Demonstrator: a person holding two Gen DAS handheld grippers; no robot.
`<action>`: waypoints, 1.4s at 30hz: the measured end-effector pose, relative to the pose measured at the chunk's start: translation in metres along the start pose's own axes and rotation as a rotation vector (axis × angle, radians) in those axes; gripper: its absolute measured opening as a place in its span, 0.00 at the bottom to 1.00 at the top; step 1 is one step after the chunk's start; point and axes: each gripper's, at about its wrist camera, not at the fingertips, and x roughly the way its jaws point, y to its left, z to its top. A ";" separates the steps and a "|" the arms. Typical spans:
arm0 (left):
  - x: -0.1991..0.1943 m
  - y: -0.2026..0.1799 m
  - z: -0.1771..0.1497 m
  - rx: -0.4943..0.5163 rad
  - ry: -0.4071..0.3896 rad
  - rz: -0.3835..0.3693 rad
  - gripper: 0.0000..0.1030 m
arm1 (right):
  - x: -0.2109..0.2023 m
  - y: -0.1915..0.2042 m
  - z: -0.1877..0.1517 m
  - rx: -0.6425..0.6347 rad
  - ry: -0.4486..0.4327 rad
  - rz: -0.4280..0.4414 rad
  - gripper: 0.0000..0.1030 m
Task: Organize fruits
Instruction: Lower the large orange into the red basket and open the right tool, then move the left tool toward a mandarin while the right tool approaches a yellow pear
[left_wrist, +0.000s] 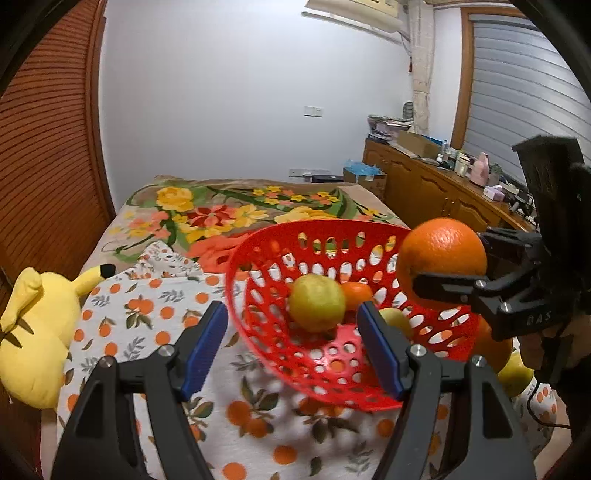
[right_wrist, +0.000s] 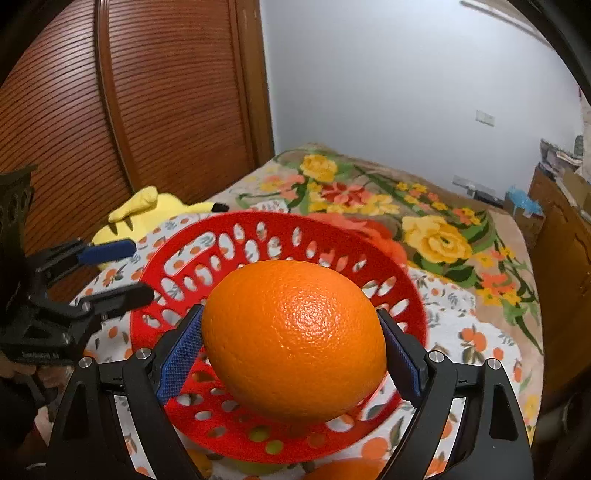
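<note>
Bed: floral blanket (left_wrist: 229, 210) under a white cloth printed with small oranges (left_wrist: 147, 314), which carries everything; a yellow plush toy (left_wrist: 33, 332) lies at the cloth's left edge.
Basket: red perforated plastic bowl (left_wrist: 266, 258), sitting tilted on the cloth near its middle, already holding a yellow-green round fruit (left_wrist: 316, 302) and a small orange fruit (left_wrist: 356, 293).
Loose fruit: more pieces lie on the cloth beside the basket's right rim, partly hidden.
Large orange: round, glossy, pebbled-skin orange (right_wrist: 295, 339), off the cloth, hanging over the basket's right rim; roughly spherical, so no long axis matters.
Right gripper (right_wrist: 291, 354): jaws wide, blue pads pressed on the orange's two sides, carrying it.
Left gripper (left_wrist: 291, 347): jaws about half open, nothing between the pads, hovering at the basket's near-left rim.
Key relation: the basket hollow lies directly below and ahead of the held orange; the right hand is the nearer, likely to lower and release.
</note>
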 end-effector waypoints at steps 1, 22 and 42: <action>-0.001 0.004 -0.002 -0.005 0.002 0.008 0.71 | 0.002 0.003 -0.001 -0.002 0.009 0.004 0.88; -0.021 0.032 -0.022 -0.028 0.003 0.051 0.71 | 0.033 0.052 -0.013 -0.035 0.123 0.054 0.88; -0.050 0.057 -0.044 -0.063 -0.001 0.095 0.71 | 0.004 0.053 -0.002 0.016 -0.003 0.009 0.88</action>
